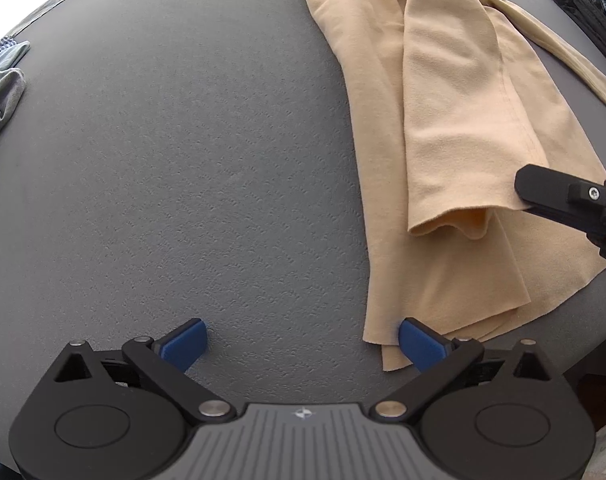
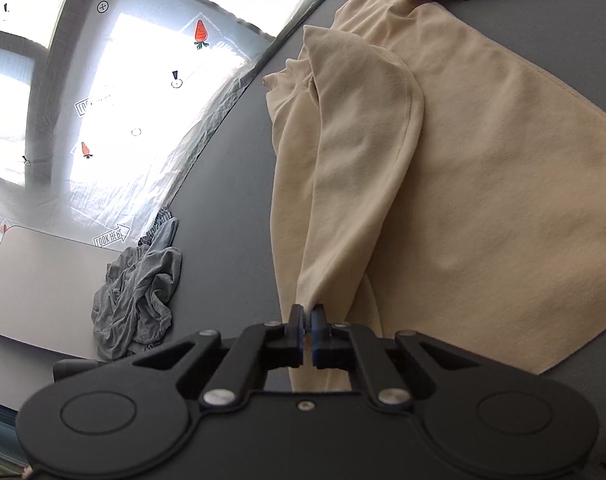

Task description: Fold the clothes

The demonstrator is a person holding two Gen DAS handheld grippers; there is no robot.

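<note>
A tan long-sleeved shirt (image 1: 455,112) lies spread on the grey table (image 1: 183,180); it also shows in the right wrist view (image 2: 483,200). My left gripper (image 1: 303,342) is open and empty, low over the table, with its right pad (image 1: 419,344) at the shirt's near bottom corner. My right gripper (image 2: 307,320) is shut on a fold of the shirt's sleeve and holds it slightly lifted over the shirt's body. The right gripper also shows in the left wrist view (image 1: 521,190) at the right edge, on the folded layer.
A crumpled grey garment (image 2: 139,296) lies at the table's left side, also in the left wrist view (image 1: 1,96). Dark clothes (image 1: 591,20) lie at the far right. A light grey board (image 2: 43,280) sits beyond the table. The table's near edge runs at the right (image 1: 583,312).
</note>
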